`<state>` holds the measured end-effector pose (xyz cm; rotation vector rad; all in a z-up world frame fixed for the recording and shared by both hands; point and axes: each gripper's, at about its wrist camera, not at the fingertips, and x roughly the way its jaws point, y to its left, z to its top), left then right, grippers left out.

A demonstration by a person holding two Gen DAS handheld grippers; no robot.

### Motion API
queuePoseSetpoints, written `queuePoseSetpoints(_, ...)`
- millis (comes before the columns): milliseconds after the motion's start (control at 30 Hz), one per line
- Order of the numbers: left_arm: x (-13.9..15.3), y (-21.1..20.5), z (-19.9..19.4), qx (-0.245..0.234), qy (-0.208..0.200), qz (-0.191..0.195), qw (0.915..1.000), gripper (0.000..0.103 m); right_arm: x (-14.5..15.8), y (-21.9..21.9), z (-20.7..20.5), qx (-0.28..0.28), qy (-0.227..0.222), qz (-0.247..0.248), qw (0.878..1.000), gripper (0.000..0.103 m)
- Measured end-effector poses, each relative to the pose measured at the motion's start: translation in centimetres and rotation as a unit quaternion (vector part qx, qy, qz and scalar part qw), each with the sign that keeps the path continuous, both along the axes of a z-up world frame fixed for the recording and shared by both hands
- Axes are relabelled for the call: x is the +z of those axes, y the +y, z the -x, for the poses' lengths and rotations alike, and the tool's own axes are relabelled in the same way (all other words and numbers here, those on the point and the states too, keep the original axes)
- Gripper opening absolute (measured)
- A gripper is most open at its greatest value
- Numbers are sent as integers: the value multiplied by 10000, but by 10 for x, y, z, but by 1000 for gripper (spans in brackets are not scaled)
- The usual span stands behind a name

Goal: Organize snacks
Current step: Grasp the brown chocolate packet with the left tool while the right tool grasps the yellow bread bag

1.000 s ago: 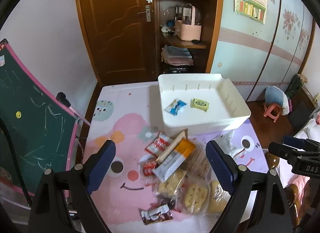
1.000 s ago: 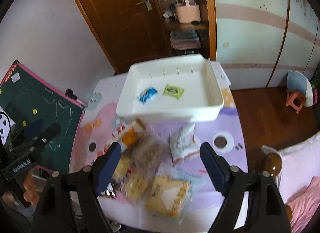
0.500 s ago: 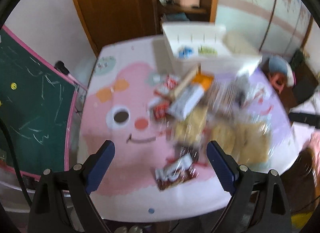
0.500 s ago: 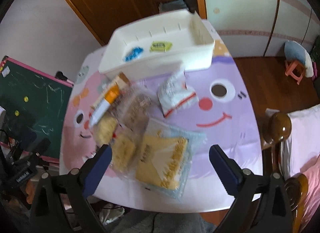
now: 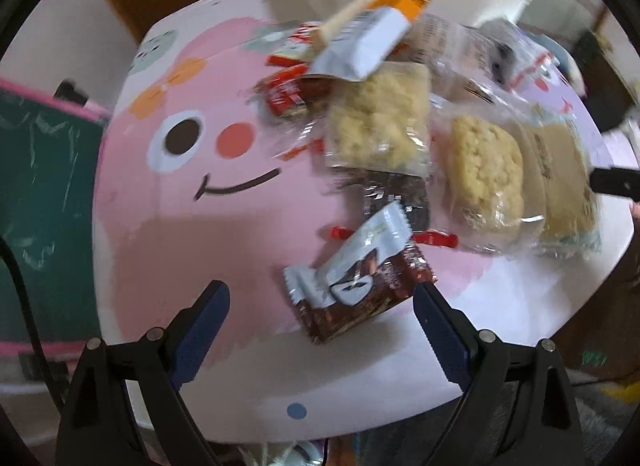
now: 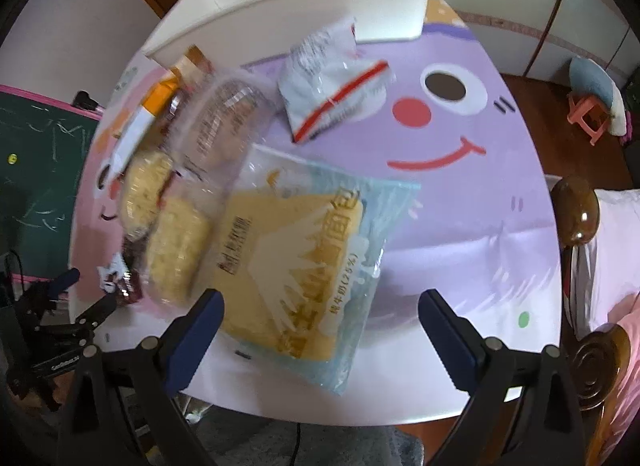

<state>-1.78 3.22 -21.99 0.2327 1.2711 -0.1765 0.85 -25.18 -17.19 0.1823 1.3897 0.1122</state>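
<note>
Nearest, left gripper (image 5: 322, 308) wide open over the near edge of the table (image 5: 168, 250), gripping nothing; brown-and-white chocolate wrapper (image 5: 356, 286) lying flat between the blue fingers, closer to the right one. Likewise right gripper (image 6: 320, 318) spread wide and empty, low over the near end of a big pale-blue bread bag (image 6: 308, 258).

A little farther, two clear packs of yellow rice cakes (image 5: 378, 113) overlapping a dark wrapper and small red packets. To the right, a white bag with a red stripe (image 6: 332, 85) lying apart from the heap.

Farther still, a long orange-and-white pack (image 5: 360, 41) propped on the pile, leaning toward the white bin (image 6: 304, 5) at the far edge; contents of the bin hidden from here.

Risks, as a judgement: thin flat wrapper likely to slide or fold out of a pinch; slack bread bag likely to sag and drag neighbours; overlapped packs prone to lifting together and dropping short of the bin.
</note>
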Motion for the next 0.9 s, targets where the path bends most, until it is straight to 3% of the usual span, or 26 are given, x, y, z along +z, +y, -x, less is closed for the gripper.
queuePoseSetpoints(267, -23, -14, -9, -584, 137, -274, 9978, 93, -26, 11, -5, 212, 347, -26, 9992, 98)
queuePoseSetpoints(400, -23, -16, -13, -576, 127, -176, 9981, 92, -34, 24, -4, 401, 437, 13, 9982, 98)
queuePoseSetpoints(500, -23, -14, -17, -564, 217, 45, 9982, 84, -32, 26, -6, 430, 422, 5, 9982, 97)
queuePoseSetpoints(600, -23, -9, -22, -533, 349, 327, 9974, 66, -29, 28, -9, 427, 410, -119, 9982, 85)
queuePoseSetpoints(767, -18, -15, -18, -425, 290, 370, 9980, 24, -22, 26, -18, 304, 326, -285, 9986, 50)
queuePoseSetpoints(900, -16, -22, -12, -178, 429, 497, 9977, 17, -14, 16, -18, 201, 169, -511, 9983, 29)
